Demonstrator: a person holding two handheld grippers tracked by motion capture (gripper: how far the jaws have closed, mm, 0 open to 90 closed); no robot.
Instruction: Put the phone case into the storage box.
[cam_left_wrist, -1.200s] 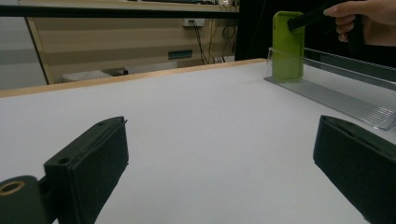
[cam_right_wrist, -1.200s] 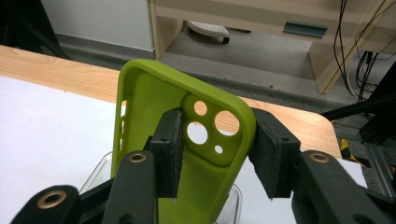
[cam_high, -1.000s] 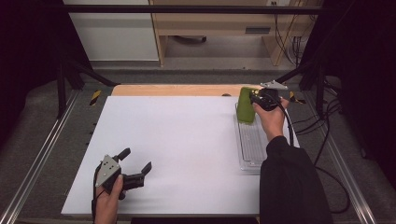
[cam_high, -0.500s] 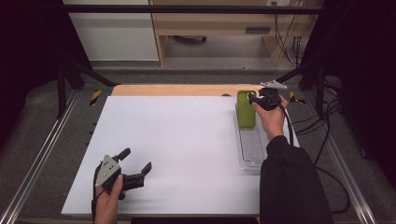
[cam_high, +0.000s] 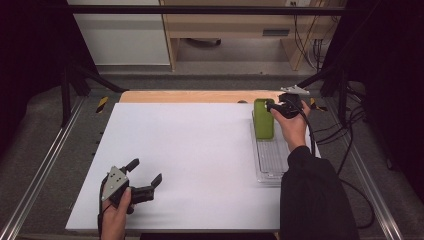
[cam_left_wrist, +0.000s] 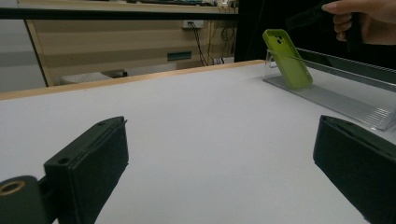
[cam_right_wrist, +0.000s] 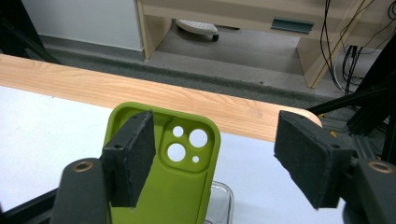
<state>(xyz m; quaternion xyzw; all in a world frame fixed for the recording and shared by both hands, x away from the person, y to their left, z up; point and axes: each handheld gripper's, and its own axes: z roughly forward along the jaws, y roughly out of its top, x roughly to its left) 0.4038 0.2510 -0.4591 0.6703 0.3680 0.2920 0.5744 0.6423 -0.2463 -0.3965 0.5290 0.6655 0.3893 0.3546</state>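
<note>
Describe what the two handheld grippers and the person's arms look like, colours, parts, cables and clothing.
Both are black two-jaw tools. The left gripper and the right gripper each carry a grey three-cornered plate on top. The jaws end in flat black rectangular pads with brass-coloured screw holes at their bases. A black cable trails from the right one. The right arm wears a black sleeve.

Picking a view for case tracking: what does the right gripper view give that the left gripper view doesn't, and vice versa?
Right gripper view alone: the inside of the green phone case close up, with its camera cutouts, between the right gripper's open jaws, and the table's wooden edge strip behind it.

Left gripper view alone: the case leaning tilted on a clear plastic tray, the person's right hand above it, and the left gripper open over bare white tabletop.

Both: the case, the white tabletop, and the light wood furniture beyond the table.
</note>
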